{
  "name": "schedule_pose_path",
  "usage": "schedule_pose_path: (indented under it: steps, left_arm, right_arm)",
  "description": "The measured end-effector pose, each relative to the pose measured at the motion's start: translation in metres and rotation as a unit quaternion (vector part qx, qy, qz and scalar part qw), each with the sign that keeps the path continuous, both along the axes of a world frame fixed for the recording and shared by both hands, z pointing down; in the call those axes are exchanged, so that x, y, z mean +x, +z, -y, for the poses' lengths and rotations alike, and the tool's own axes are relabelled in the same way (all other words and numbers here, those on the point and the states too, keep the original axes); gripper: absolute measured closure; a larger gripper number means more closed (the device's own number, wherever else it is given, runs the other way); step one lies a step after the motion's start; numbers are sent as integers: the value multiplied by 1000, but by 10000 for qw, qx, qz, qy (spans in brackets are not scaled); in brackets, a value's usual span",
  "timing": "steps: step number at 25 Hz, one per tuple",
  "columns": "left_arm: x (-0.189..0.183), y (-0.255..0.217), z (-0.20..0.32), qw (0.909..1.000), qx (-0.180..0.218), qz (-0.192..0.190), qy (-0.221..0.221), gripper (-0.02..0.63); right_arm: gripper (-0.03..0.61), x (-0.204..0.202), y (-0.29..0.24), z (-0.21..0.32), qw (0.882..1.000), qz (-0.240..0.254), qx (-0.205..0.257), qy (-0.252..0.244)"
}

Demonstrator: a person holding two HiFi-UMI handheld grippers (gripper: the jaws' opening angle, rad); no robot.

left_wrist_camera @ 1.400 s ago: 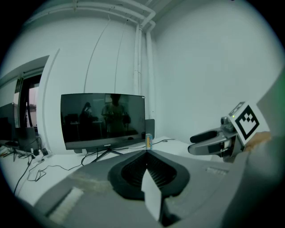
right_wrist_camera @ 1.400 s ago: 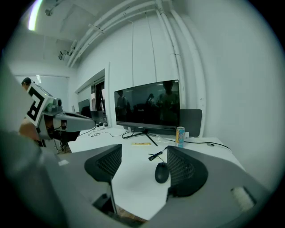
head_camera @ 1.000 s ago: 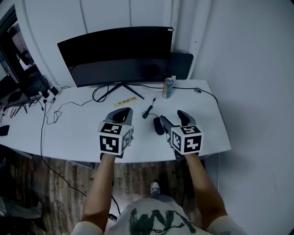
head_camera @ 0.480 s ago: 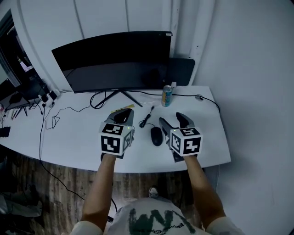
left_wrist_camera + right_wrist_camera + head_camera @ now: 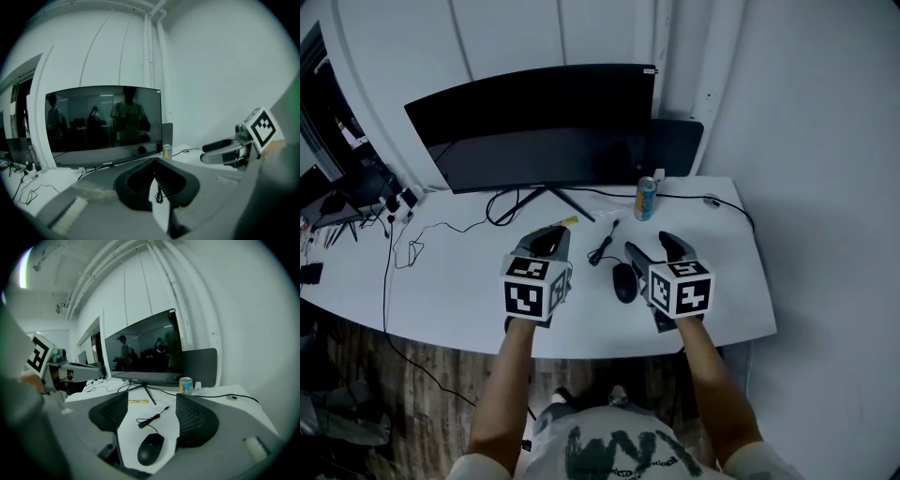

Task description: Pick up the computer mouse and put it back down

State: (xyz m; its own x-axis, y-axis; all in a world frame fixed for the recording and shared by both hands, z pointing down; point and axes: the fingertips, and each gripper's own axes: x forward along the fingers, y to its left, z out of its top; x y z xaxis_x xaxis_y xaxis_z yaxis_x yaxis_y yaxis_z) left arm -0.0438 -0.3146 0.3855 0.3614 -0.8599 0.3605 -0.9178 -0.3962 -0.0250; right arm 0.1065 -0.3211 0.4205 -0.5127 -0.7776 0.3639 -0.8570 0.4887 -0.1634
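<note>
Computer mouse [image 5: 151, 449] lies untouched beneath our right gripper's [image 5: 152, 395] spread, empty jaws; we should lower squarely, then squeeze its sides gently.

Open desk [image 5: 459, 277] beside mouse [image 5: 624, 281] — cable [image 5: 602, 244], can [image 5: 646, 199] beyond

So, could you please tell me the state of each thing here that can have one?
computer mouse: lying flat on the desk, not gripped.
right claw: open, its jaws wide apart and not touching the mouse.
left claw: shut, holding nothing.
monitor: screen dark, showing only reflections.
can: standing upright on the desk.
</note>
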Motion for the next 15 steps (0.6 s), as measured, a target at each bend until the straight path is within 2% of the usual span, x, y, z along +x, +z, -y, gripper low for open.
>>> schedule_pose_path:
  steps: [15]
  left_arm:
    - [-25, 15, 10, 9980, -116, -183, 594, 611]
  right_arm:
    - [267, -22, 16, -3, 9977, -147, -319, 574]
